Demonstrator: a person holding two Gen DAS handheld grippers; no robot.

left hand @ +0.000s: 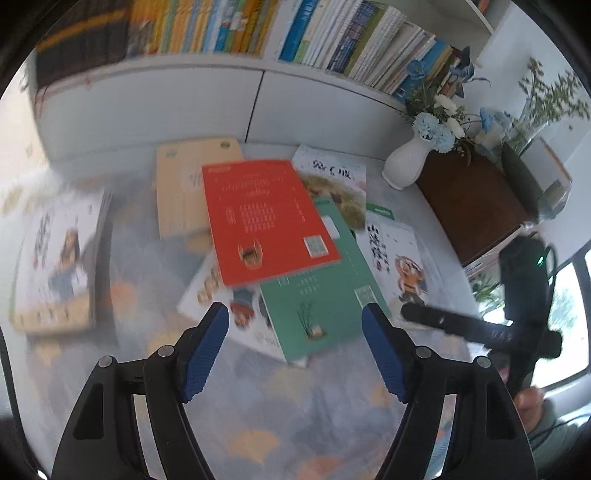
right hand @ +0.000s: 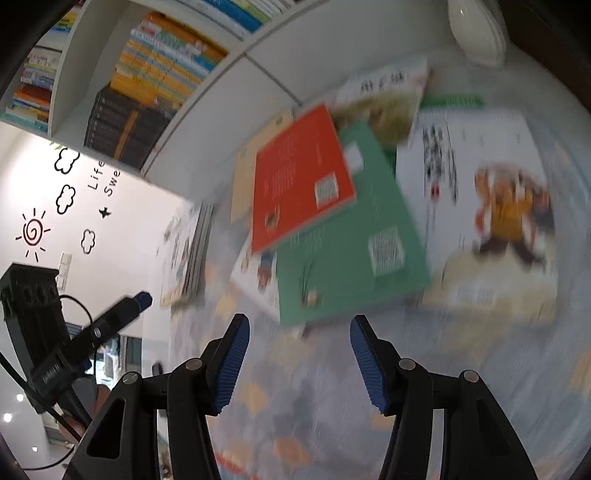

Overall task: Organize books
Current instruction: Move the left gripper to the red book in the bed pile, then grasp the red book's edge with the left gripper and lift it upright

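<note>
a: how do the claws stand?

b: the left claw (left hand: 295,319) is spread wide, its blue pads (left hand: 207,354) apart with nothing between them. it hangs above the patterned cloth (left hand: 258,424), just short of the near edge of the book pile, touching nothing. the right claw (right hand: 300,326) is also released, narrower than the left, and empty; it too hovers over the cloth near the pile.

a: and the books?

b: a loose heap lies on the table. the red book (left hand: 266,218) sits on top, tilted, overlapping a tan book (left hand: 181,192) behind it and a green book (left hand: 317,295) below it. under the green one a white picture book (left hand: 221,295) pokes out to the left. another white book with a cartoon figure (left hand: 399,254) lies to the right, and one with a landscape cover (left hand: 336,181) behind. a small stack (left hand: 55,258) lies apart on the left.

a: anything around them?

b: behind runs a white shelf (left hand: 184,99) packed with upright books (left hand: 332,33). a white vase (left hand: 406,162) of blue and white flowers stands at the right rear, beside a dark wooden box (left hand: 469,203). both views are blurred, so the print on the covers cannot be read.
</note>
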